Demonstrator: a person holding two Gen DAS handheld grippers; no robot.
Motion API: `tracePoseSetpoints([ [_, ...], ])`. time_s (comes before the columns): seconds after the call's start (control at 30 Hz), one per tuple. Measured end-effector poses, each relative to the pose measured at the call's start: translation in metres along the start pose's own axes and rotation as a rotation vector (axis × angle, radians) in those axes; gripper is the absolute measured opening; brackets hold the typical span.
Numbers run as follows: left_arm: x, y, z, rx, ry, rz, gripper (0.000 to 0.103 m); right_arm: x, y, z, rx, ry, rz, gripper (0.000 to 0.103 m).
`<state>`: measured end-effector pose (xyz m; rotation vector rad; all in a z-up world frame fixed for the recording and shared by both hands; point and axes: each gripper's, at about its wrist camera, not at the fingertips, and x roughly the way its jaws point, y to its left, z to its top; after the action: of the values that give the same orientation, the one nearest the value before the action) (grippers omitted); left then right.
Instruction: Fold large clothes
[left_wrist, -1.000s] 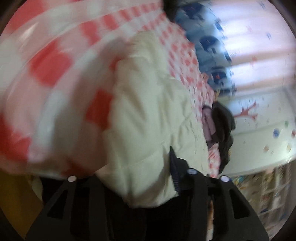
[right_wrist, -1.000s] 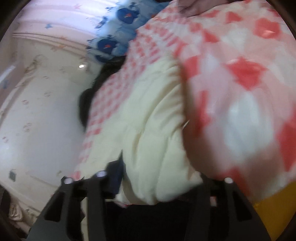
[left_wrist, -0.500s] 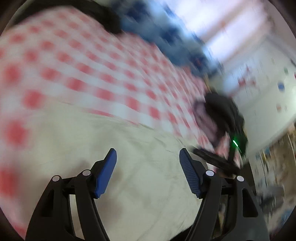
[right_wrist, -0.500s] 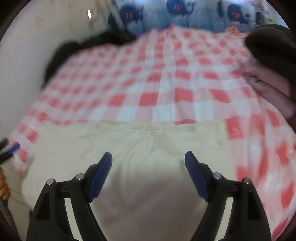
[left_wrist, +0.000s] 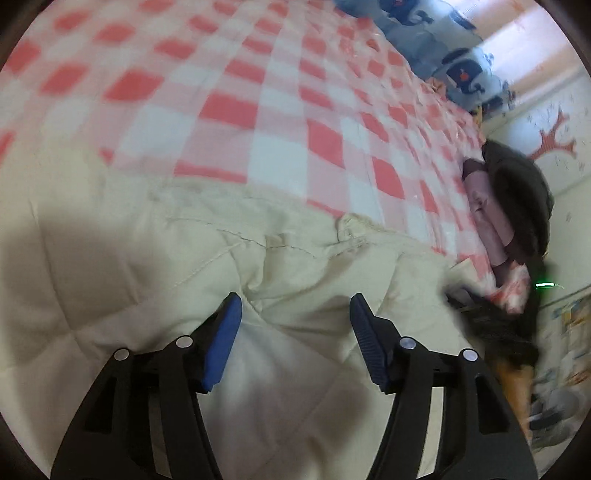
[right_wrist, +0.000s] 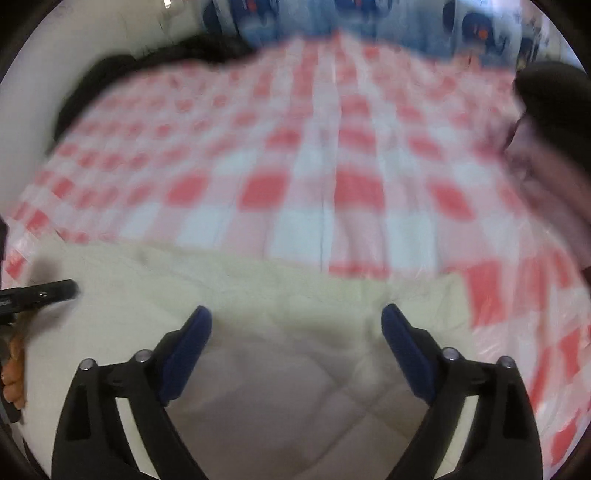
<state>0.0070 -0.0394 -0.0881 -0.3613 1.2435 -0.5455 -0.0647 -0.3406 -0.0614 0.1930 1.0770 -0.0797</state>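
Observation:
A cream quilted garment (left_wrist: 155, 258) lies spread on a bed with a red-and-white checked cover (left_wrist: 258, 96); in the right wrist view the garment (right_wrist: 258, 295) fills the near part below the checked cover (right_wrist: 351, 166). My left gripper (left_wrist: 295, 308) is open and empty just above a wrinkled fold of the garment. My right gripper (right_wrist: 295, 321) is open and empty above the garment near its far edge. The left gripper's tip (right_wrist: 44, 291) shows at the left edge of the right wrist view.
A pile of dark and pink clothes (left_wrist: 517, 199) sits at the bed's right side, also seen in the right wrist view (right_wrist: 554, 107). Blue patterned pillows (left_wrist: 454, 66) lie at the head. More dark clothing (right_wrist: 122, 70) lies along the wall on the left.
A second ago both grippers were shut on the garment, holding it up. They have let go and opened; the garment now lies flat on the bed with both grippers hovering over it.

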Motion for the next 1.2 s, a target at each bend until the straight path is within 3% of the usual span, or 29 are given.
tracePoseSetpoints([
  [0.03,-0.011,0.002,0.000,-0.009,-0.006,-0.011,0.058,0.016,-0.007,-0.002,0.028,0.057,0.038,0.091],
  [0.07,-0.026,0.002,-0.002,-0.009,-0.024,-0.019,0.058,0.016,-0.013,-0.001,0.062,0.054,0.058,0.090],
  [0.13,-0.067,0.004,-0.010,0.003,-0.083,-0.042,0.058,-0.007,-0.014,-0.001,0.073,0.008,0.053,0.090],
  [0.2,-0.119,0.023,-0.029,0.003,-0.138,-0.052,0.063,-0.045,-0.011,-0.014,0.060,-0.056,0.118,0.090],
  [0.3,-0.181,0.069,-0.067,-0.066,-0.204,-0.018,0.077,-0.110,-0.015,-0.058,0.048,-0.141,0.195,0.092],
  [0.43,-0.221,0.137,-0.126,-0.210,-0.184,-0.024,0.077,-0.152,-0.049,-0.135,0.200,-0.155,0.301,0.096],
  [0.6,-0.198,0.176,-0.181,-0.379,-0.103,-0.214,0.080,-0.163,-0.087,-0.223,0.440,-0.121,0.441,0.096],
  [0.73,-0.171,0.163,-0.184,-0.406,-0.104,-0.324,0.081,-0.160,-0.104,-0.243,0.608,-0.126,0.570,0.096],
  [0.83,-0.151,0.147,-0.181,-0.410,-0.099,-0.349,0.083,-0.166,-0.110,-0.250,0.663,-0.150,0.560,0.096],
  [0.9,-0.137,0.141,-0.178,-0.424,-0.076,-0.365,0.083,-0.159,-0.109,-0.256,0.682,-0.111,0.571,0.096],
  [1.07,-0.129,0.122,-0.170,-0.408,-0.093,-0.362,0.089,-0.135,-0.101,-0.251,0.713,-0.088,0.690,0.096],
  [1.2,-0.135,0.130,-0.171,-0.501,-0.167,-0.396,0.089,-0.116,-0.110,-0.248,0.823,-0.139,0.787,0.097],
])
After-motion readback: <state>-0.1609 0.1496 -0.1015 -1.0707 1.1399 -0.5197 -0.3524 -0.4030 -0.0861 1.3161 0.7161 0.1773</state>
